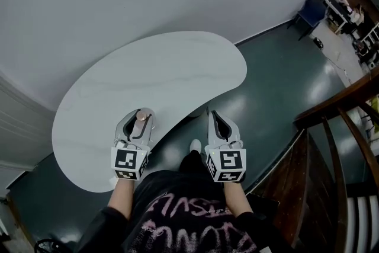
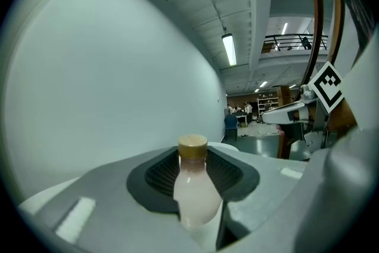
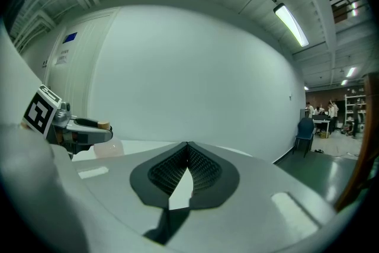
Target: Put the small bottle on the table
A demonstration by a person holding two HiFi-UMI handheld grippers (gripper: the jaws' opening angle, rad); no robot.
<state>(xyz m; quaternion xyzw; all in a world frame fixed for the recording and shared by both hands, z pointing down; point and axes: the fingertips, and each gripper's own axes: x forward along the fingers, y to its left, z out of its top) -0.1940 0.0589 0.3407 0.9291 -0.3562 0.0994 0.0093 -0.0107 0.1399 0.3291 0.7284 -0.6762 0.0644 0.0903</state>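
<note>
Shirt: black w/ pink print, nearest the cam at bottom of head view; no part in task.
L gripper [image 1: 140, 120]: grey-white two-jaw tool w/ marker cube, over table's near edge, left part. Jaws clamped on bottle's body, a dark pad each side.
Bottle: small bottle [image 2: 194, 189], cloudy pale-pink body, tan cap, upright betw. L jaws. Base hidden, so can't tell if it touches the tabletop.
R gripper [image 1: 217, 122]: same build, by the inward curve of near edge. Jaws together at tips, nothing betw. them; looks idle.
Table: white kidney-shaped table [image 1: 160, 74]; nothing seen on top in bottle's way.
Progress: grasp looks done, bottle already at the table. Left to do, prob.: lower till base sits flat, part jaws, back off w/o tipping it.
Floor: dark green floor [image 1: 278, 86] around table.
Railing: brown wooden stair railing [image 1: 340, 99] to the right, well apart from table; no hindrance.
Far end: blue chair [image 1: 311, 12] and people at desks, too small to detail.
</note>
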